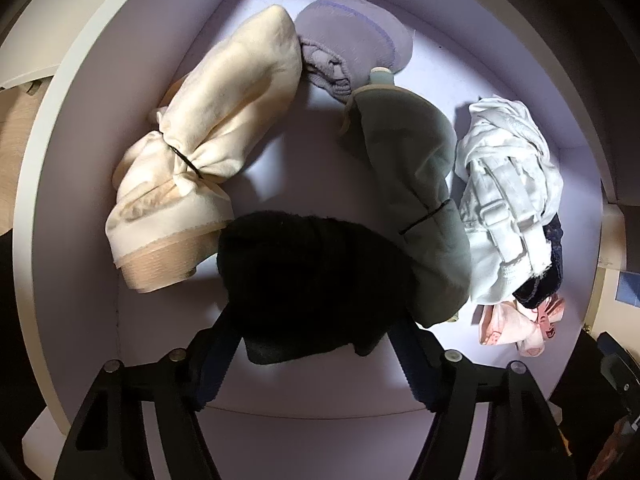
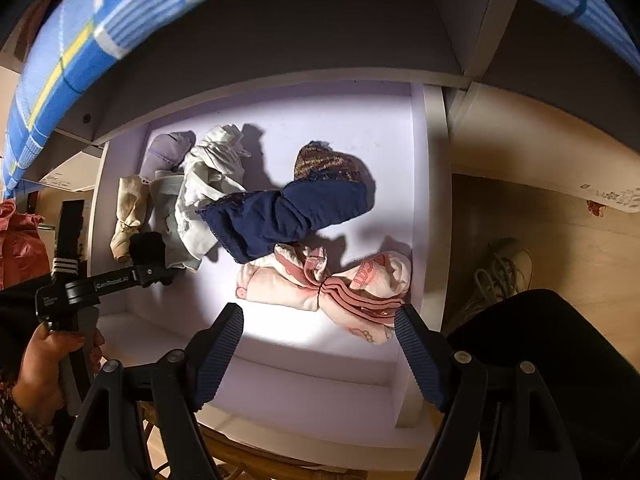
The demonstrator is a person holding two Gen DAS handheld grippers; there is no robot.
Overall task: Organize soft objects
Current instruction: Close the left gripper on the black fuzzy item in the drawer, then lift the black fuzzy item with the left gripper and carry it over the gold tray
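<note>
A white drawer (image 1: pixel 80 120) holds several tied soft bundles. My left gripper (image 1: pixel 315 320) points down into it, its pads pressed on either side of a black bundle (image 1: pixel 312 276). Around that lie a cream bundle (image 1: pixel 208 140), a lavender one (image 1: pixel 348 36), a grey-green one (image 1: pixel 412 184) and a white one (image 1: pixel 508 192). In the right wrist view my right gripper (image 2: pixel 318 312) hangs open just above a pink bundle (image 2: pixel 332 292), with nothing pinched. A navy lace bundle (image 2: pixel 288 212) lies behind it. The left gripper (image 2: pixel 150 268) shows at the drawer's left end with the black bundle (image 2: pixel 146 246).
A blue striped cloth (image 2: pixel 120 20) overhangs the drawer's far side. Right of the drawer wall (image 2: pixel 434 200) is wooden floor with a pair of shoes (image 2: pixel 500 272) and a dark trouser leg (image 2: pixel 560 340). A person's hand (image 2: pixel 44 360) grips the left tool; a red garment (image 2: pixel 20 240) lies at far left.
</note>
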